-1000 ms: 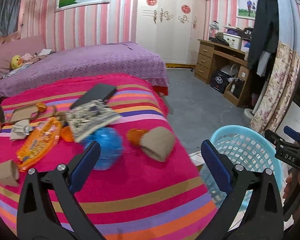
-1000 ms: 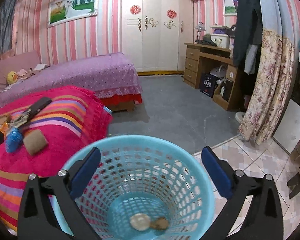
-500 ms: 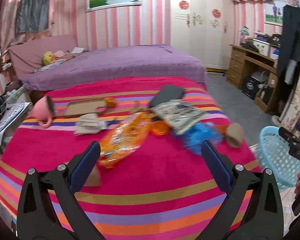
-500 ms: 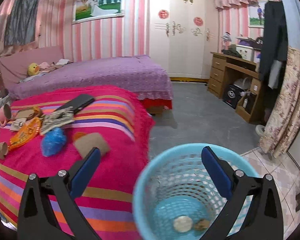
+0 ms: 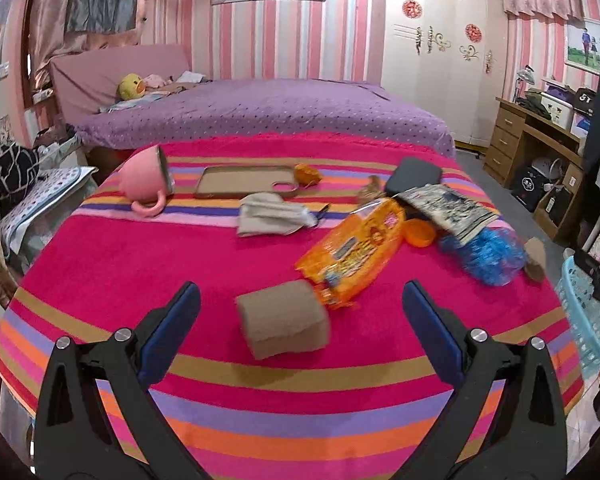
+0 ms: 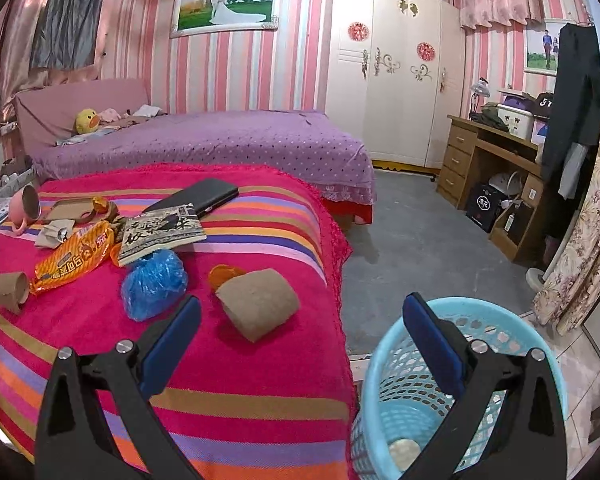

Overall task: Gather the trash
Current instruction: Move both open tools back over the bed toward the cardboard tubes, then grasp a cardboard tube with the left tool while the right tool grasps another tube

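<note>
Trash lies scattered on the pink striped bedspread (image 5: 140, 264). In the left wrist view a brown cardboard tube (image 5: 284, 323) sits just ahead of my open left gripper (image 5: 300, 320), between its fingers' line. Behind it lie an orange snack wrapper (image 5: 356, 248), a blue plastic bag (image 5: 484, 252) and a second brown tube (image 5: 535, 259). My right gripper (image 6: 300, 328) is open and empty, between that second tube (image 6: 258, 302) and the light blue basket (image 6: 500, 320) on the floor, which holds a pale round item (image 6: 405, 452).
A pink mug (image 5: 146, 180) lies tipped at the far left of the bedspread. A phone case (image 5: 246, 187), grey cloth (image 5: 272, 214), printed booklet (image 6: 160, 232) and black wallet (image 6: 196, 198) lie further back. A purple bed (image 6: 220, 140) and wooden desk (image 6: 496, 168) stand beyond.
My left gripper has swung left from the basket side to the near-left part of the bed, now facing a cardboard tube. My right gripper turned left from over the basket toward the bed's corner.
</note>
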Demonstrator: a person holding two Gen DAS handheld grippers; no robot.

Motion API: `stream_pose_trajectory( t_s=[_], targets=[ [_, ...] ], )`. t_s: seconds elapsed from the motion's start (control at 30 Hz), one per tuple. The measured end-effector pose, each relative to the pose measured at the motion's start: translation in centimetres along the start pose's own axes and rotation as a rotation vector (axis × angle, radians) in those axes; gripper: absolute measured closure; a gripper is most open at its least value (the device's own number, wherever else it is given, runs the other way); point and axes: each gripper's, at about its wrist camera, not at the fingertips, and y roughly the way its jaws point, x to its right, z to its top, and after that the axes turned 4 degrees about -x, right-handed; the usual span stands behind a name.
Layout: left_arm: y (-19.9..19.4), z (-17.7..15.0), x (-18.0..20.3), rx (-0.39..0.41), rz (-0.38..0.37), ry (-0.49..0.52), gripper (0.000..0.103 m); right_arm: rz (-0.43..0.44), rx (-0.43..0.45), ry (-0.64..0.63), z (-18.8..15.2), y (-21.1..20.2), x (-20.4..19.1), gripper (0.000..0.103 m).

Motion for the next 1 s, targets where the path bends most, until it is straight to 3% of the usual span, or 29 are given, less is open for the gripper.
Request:
stream_pose_trajectory(
  t_s=[0.3,0.73,1.0],
  targets=[
    [3.5,-1.6,-3.5,-0.108,0.019,-0.032,0.006,-0.057,-0.005,-0.052,0.3,1.5,-1.8,0.005],
    [6.7,-0.7,-1.5,-0.196,0.016,-0.067,0.006,-0.064,0.021,0.014,1.0,2.1,-1.0,0.004],
    [6.5,-1.0,-2.0,-0.203,-0.04,-0.047,0.047,-0.04,-0.031,0.029,0.8,3.0,-0.4,0.004]
  ],
)
